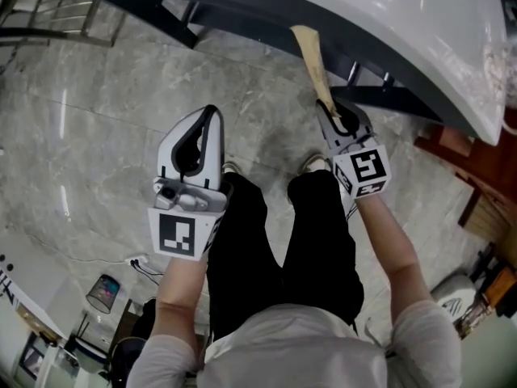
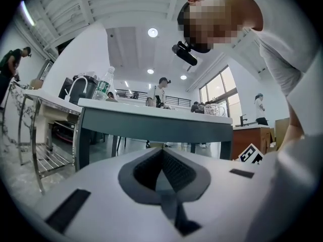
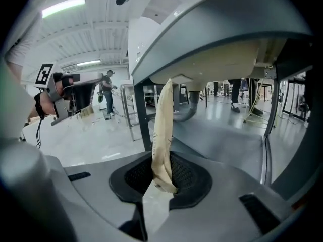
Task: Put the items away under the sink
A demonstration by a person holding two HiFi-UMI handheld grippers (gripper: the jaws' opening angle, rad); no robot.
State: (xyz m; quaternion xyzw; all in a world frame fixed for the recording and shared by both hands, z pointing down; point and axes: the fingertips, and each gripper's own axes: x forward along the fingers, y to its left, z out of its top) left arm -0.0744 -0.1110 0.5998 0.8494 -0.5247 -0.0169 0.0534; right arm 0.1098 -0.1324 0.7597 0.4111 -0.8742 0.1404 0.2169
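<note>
My right gripper (image 1: 329, 107) is shut on a flat beige paper packet (image 1: 311, 59), which sticks up from the jaws toward the underside of the white sink counter (image 1: 388, 31). In the right gripper view the packet (image 3: 162, 130) rises from the closed jaws (image 3: 164, 183) in front of the sink basin's underside (image 3: 227, 64) and its grey drain pipe (image 3: 189, 107). My left gripper (image 1: 203, 124) is shut with nothing in it, held out over the floor left of the sink. The left gripper view shows its jaws (image 2: 162, 158) closed and the counter's grey frame (image 2: 151, 127) ahead.
Dark grey frame legs (image 3: 144, 120) hold the counter up. A metal rack (image 1: 56, 14) stands at the far left, and wooden furniture (image 1: 477, 160) stands to the right. The floor is grey marble tile (image 1: 89, 160). My legs and shoes (image 1: 315, 164) are below me.
</note>
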